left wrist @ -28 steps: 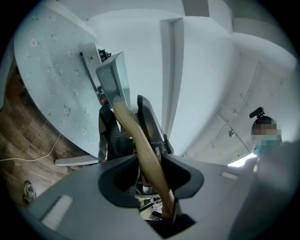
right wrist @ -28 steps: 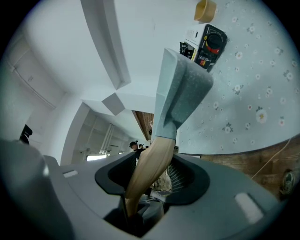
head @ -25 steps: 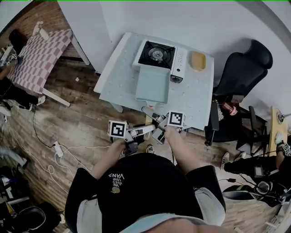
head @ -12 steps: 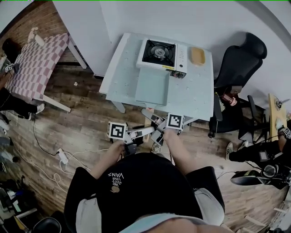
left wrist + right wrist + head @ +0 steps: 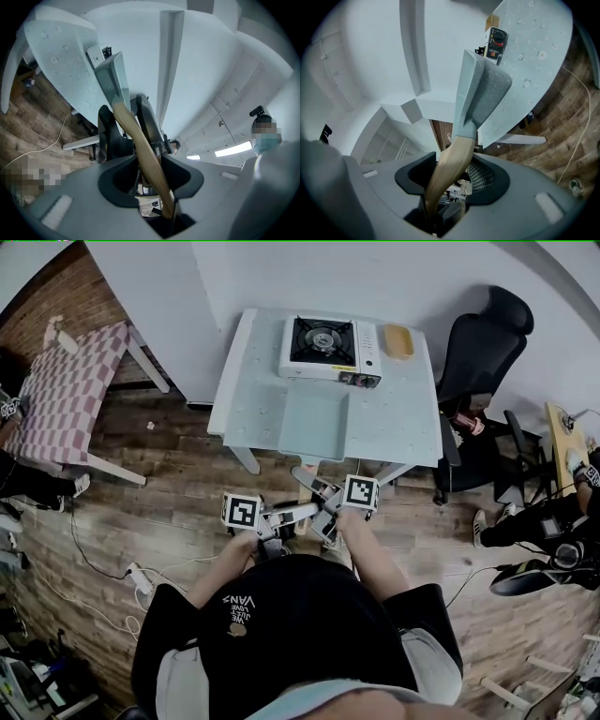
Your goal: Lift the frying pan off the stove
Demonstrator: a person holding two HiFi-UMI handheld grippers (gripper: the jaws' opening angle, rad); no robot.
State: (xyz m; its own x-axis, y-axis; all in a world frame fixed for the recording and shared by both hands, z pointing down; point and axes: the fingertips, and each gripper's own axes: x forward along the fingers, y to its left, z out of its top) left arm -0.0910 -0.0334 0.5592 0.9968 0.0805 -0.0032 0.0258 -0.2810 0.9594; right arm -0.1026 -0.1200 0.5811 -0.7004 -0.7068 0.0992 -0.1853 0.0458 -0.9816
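A square pale-green frying pan (image 5: 314,423) with a wooden handle hangs level over the white table (image 5: 253,399), in front of the portable gas stove (image 5: 323,348) and clear of its burner. Both grippers hold the handle near the table's front edge. My left gripper (image 5: 298,512) comes in from the left and my right gripper (image 5: 319,491) from the right. In the left gripper view the handle (image 5: 140,145) runs between the jaws of the left gripper (image 5: 131,133) up to the pan (image 5: 112,79). In the right gripper view the right gripper (image 5: 452,166) is shut on the handle (image 5: 450,159) below the pan (image 5: 480,93).
A small tan dish (image 5: 398,340) lies on the table right of the stove. A black office chair (image 5: 478,343) stands at the table's right side. A checked table (image 5: 61,390) is at the far left. Cables (image 5: 122,563) trail over the wooden floor.
The pan has drawn back a little from the stove towards the table's front edge. The view has pulled back and turned. Both grips are unchanged.
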